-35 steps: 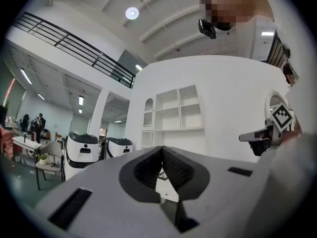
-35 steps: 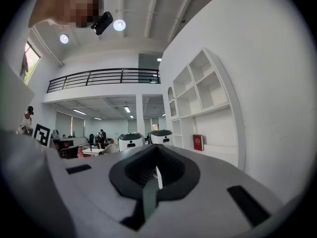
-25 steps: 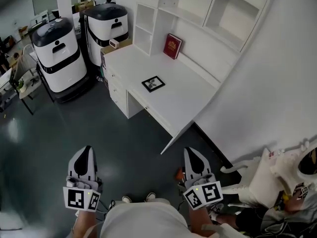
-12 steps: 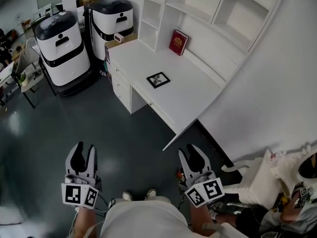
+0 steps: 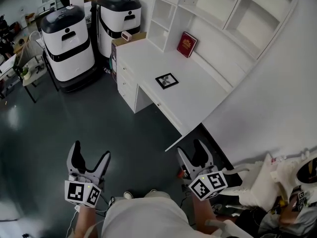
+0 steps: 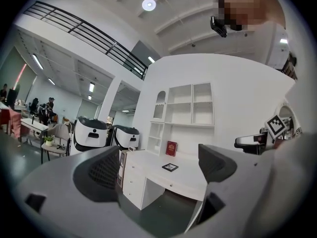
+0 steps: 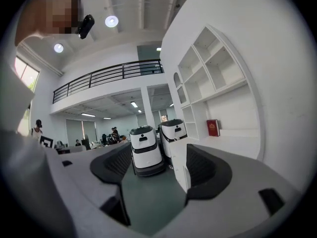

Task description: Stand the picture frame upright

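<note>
A small black picture frame lies flat on the white desk across the room; the left gripper view also shows the picture frame, far beyond the jaws. My left gripper hangs low at the left over the dark floor, its jaws opening with nothing between them. My right gripper is held low near the desk's near corner, jaws likewise opening and empty. Both are far from the frame.
A red book leans against the desk's back wall under white shelves. Two white and black machines stand on the floor left of the desk. A white chair stands at the lower right. A person's feet show at the bottom.
Both grippers have gone from shut to wide open. The view has shifted so the desk sits a little more to the right and closer.
</note>
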`<move>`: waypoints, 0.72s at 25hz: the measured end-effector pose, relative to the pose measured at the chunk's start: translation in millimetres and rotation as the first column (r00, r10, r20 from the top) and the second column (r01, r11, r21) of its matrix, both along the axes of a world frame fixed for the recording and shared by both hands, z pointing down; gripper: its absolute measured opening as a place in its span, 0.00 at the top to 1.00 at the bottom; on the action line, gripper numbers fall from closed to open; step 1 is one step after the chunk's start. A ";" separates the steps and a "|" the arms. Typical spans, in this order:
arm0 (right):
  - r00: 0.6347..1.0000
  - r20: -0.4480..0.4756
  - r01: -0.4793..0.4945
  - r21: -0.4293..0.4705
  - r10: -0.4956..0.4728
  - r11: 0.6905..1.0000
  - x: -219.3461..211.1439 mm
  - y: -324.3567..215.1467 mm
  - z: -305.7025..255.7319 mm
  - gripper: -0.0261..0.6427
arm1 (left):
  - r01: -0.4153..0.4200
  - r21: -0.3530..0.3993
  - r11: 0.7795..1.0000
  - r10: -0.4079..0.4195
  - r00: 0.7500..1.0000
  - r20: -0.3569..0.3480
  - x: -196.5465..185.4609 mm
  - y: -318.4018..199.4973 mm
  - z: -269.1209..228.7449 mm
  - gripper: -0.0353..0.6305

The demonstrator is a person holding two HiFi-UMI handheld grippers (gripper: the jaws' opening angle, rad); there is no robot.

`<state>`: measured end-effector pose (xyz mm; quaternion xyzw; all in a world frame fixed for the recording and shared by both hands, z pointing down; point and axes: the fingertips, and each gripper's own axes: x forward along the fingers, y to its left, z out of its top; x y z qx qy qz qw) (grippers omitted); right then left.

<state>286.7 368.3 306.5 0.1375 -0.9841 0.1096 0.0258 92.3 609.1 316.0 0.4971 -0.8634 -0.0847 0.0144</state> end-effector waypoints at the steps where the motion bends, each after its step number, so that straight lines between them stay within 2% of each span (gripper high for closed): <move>1: 1.000 0.006 0.002 -0.032 -0.002 0.999 -5.6 5.0 4.7 0.44 | -0.008 0.000 1.000 0.008 1.000 -0.005 -4.1 4.2 2.8 0.22; 3: 1.000 0.009 0.006 -0.074 -0.005 0.997 -16.1 15.3 14.6 0.43 | -0.025 -0.002 1.000 0.025 1.000 -0.012 -11.9 9.5 6.6 0.20; 7: 0.998 -0.039 0.053 -0.100 -0.058 0.994 -38.3 28.1 33.9 0.43 | -0.052 -0.007 0.999 0.052 0.999 -0.014 -27.0 9.2 8.1 0.19; 9: 0.996 -0.055 0.063 -0.107 -0.070 0.992 -47.2 23.7 39.7 0.52 | -0.070 -0.018 0.997 0.069 0.997 -0.022 -33.7 2.4 12.4 0.19; 13: 0.998 -0.048 0.035 -0.145 -0.042 0.989 -71.9 -18.5 55.6 0.54 | -0.096 -0.047 0.994 0.094 0.995 -0.035 -53.6 -39.5 30.2 0.19; 18: 0.998 -0.060 0.004 -0.217 -0.017 0.976 -118.6 -103.2 87.9 0.51 | -0.147 -0.088 0.985 0.141 0.987 -0.077 -86.6 -132.0 56.3 0.19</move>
